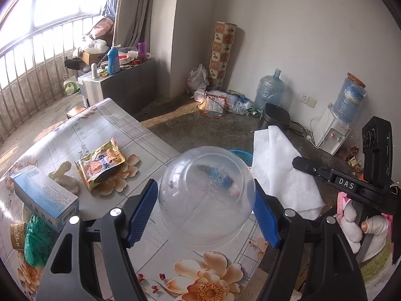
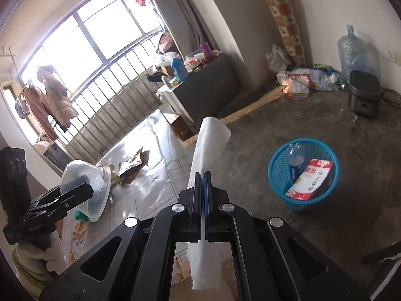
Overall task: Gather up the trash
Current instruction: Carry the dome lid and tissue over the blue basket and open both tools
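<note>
My left gripper (image 1: 203,184) is shut on a clear plastic bowl (image 1: 206,195) turned upside down, its blue pads pressing both sides. The right wrist view shows this bowl (image 2: 99,183) tilted and lifted above the floral table (image 2: 150,188). My right gripper (image 2: 203,174) is shut on a white paper towel (image 2: 210,138), which sticks up past the fingertips and hangs below them. From the left wrist view this towel (image 1: 278,175) hangs beside the bowl. A blue basket (image 2: 275,173) on the floor holds a bottle and a red-and-white packet.
A snack wrapper (image 1: 100,165), a blue-and-white box (image 1: 45,198), a cream lump (image 1: 64,178) and a green crumpled thing (image 1: 37,240) lie on the table (image 1: 150,135). A rice cooker (image 2: 364,97), a water dispenser (image 1: 334,135) and bags stand along the far wall.
</note>
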Tool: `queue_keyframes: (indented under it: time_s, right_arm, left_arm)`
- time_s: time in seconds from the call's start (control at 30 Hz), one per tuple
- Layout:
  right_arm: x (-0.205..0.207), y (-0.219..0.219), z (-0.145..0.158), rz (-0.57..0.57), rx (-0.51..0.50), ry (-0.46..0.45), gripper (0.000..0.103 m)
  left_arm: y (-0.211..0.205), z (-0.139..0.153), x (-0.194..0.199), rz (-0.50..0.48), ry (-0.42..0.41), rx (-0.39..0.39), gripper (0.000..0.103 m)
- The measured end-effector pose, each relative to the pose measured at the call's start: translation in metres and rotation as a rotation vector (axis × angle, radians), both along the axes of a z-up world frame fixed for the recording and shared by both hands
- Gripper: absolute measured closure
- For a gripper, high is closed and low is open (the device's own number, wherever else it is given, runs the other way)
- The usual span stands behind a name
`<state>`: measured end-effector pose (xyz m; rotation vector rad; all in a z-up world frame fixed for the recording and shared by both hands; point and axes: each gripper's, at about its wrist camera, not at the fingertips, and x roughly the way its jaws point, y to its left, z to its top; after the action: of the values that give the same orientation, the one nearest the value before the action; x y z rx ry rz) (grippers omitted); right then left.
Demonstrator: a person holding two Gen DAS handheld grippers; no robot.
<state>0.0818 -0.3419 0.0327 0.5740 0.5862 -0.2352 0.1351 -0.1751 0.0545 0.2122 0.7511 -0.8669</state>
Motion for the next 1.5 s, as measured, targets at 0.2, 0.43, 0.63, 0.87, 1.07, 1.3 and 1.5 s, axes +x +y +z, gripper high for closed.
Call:
queue_keyframes:
  time_s: [0.2,0.43,0.63,0.87,1.07,1.3,1.5]
  right_arm:
    - [-0.031,-0.073,-0.009,-0.212,0.042,-0.030,0.103]
    - [-0.025,-0.141,-0.051,-0.340,0.155,-0.022,0.103]
    - [0.004,-0.185,-0.100,-0.365,0.302,-0.012,0.103]
    - [0.019,-0.215,-0.136,-0.407,0.381,0.017,0.103]
    - [0.034,-0.226,-0.155,-0.385,0.447,0.038,0.103]
    - [0.061,-0.233,-0.170,-0.366,0.527,-0.002,0.099]
    - [0.065,-0.236,-0.218,-0.444,0.535,0.210,0.065]
  left_arm:
    - [-0.102,-0.005,0.022,-0.155,0.100,-0.001,0.031]
    - [-0.225,-0.059,0.055,-0.248,0.265,0.097,0.031]
    - [-0.299,-0.137,0.099,-0.202,0.435,0.208,0.031]
    - [-0.348,-0.213,0.140,-0.082,0.537,0.289,0.027]
    - [-0.347,-0.220,0.154,-0.042,0.531,0.271,0.026]
    - [-0.321,-0.168,0.146,-0.088,0.399,0.212,0.026]
    - [-0.276,-0.114,0.140,-0.084,0.296,0.136,0.020]
